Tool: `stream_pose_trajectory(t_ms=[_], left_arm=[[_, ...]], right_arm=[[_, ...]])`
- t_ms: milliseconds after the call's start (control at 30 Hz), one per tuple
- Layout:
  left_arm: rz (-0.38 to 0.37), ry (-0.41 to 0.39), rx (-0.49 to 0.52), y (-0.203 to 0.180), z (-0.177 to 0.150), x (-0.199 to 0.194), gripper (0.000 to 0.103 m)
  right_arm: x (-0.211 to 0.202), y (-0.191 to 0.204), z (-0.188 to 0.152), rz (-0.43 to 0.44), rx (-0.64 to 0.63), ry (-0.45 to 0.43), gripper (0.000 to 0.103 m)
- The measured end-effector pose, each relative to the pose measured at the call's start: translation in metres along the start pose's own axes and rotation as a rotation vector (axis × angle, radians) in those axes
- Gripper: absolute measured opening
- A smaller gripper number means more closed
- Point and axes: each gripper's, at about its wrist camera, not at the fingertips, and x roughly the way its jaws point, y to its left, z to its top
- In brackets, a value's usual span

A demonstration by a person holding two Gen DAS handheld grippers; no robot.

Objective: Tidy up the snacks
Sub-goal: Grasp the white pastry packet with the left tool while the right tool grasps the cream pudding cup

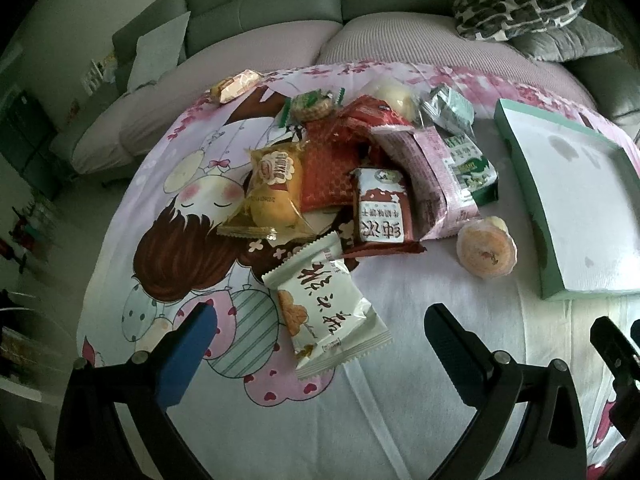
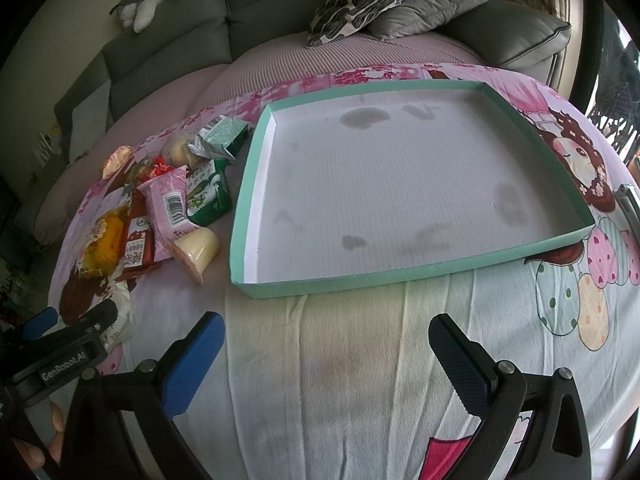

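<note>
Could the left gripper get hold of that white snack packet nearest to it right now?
Probably yes. The left gripper is open, and the white packet lies flat on the cloth between its fingers, at the near edge of the pile with nothing on top.

Snack pile point(image 1: 360, 168) lies on the printed cloth point(image 1: 420, 360), left of the shallow tray point(image 2: 432, 268). Tray sits flat on the same cloth, nothing in it. Nearest the left gripper point(image 1: 320, 344): one sealed packet point(image 1: 328, 312), lying between its spread fingers, apart from both. Behind that packet, the cake packet point(image 1: 268, 196) and the biscuit packet point(image 1: 382, 208) side by side, cake to the left. Jelly cup point(image 1: 486, 250) on its side between pile and tray, touching neither. One small packet point(image 1: 236, 85) lies alone at the far left edge. Sofa point(image 2: 168, 60) behind the cloth; two cushions point(image 2: 400, 0) stacked on it behind the tray. Right gripper point(image 2: 328, 364) in front of the tray's near wall, over bare cloth.
</note>
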Motion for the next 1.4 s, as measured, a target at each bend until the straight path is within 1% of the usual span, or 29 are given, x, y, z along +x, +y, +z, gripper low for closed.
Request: stream_pose_trajectory(t_ms=[100,133,167,267,400,467,533,600,633,700,767,833,1000,1067,1100,1133,1167,1267,1400], left_arm=[[-0.06,0.006,-0.037,0.012,0.005,-0.003,0.103],[-0.069,0.01,-0.048,0.017,0.008,-0.003,0.103],[-0.066,0.007,-0.064,0.025,0.012,-0.004,0.103],[-0.019,-0.029,-0.069,0.042,0.021,-0.011,0.103],[-0.039,-0.062,-0.107,0.063,0.027,-0.016,0.103],[-0.043,-0.073,-0.114,0.069,0.025,-0.015,0.103],[-0.046,-0.067,-0.123,0.072,0.022,-0.008,0.103],[-0.078,-0.061,-0.127,0.071,0.018,0.0,0.103],[-0.081,-0.053,-0.117,0.069,0.016,0.005,0.103],[-0.105,-0.012,-0.089,0.061,0.012,0.016,0.103],[-0.108,0.022,-0.08,0.054,0.009,0.023,0.103],[-0.097,0.054,-0.081,0.049,0.008,0.03,0.103],[-0.104,0.078,-0.092,0.046,0.008,0.042,0.103],[-0.11,0.086,-0.092,0.044,0.007,0.046,0.1],[-0.111,0.092,-0.09,0.043,0.007,0.048,0.099],[-0.113,0.1,-0.088,0.042,0.008,0.051,0.096],[-0.116,0.107,-0.087,0.041,0.009,0.055,0.091],[-0.131,0.125,-0.078,0.036,0.01,0.061,0.087],[-0.133,0.132,-0.058,0.029,0.011,0.066,0.082]], right_arm=[[-0.004,0.002,0.004,0.016,-0.006,-0.002,0.103],[-0.008,0.004,0.008,0.024,-0.015,-0.015,0.103],[-0.011,0.006,0.011,0.026,-0.023,-0.029,0.103],[-0.022,0.017,0.022,0.042,-0.055,-0.072,0.103],[-0.024,0.036,0.035,0.08,-0.091,-0.084,0.103],[-0.022,0.048,0.039,0.102,-0.118,-0.088,0.103],[-0.02,0.06,0.041,0.12,-0.158,-0.097,0.103],[-0.018,0.074,0.04,0.133,-0.224,-0.116,0.103],[-0.017,0.08,0.038,0.14,-0.258,-0.124,0.103],[-0.014,0.089,0.035,0.162,-0.31,-0.128,0.1],[-0.006,0.092,0.036,0.189,-0.335,-0.105,0.096],[0.002,0.092,0.039,0.202,-0.339,-0.078,0.087],[0.023,0.095,0.049,0.257,-0.364,-0.015,0.076],[0.032,0.1,0.05,0.263,-0.384,0.014,0.068],[0.036,0.103,0.051,0.267,-0.393,0.028,0.063],[0.041,0.106,0.051,0.274,-0.401,0.046,0.06],[0.044,0.108,0.052,0.275,-0.406,0.058,0.059],[0.054,0.118,0.052,0.263,-0.446,0.088,0.058],[0.069,0.123,0.056,0.232,-0.462,0.116,0.058]])
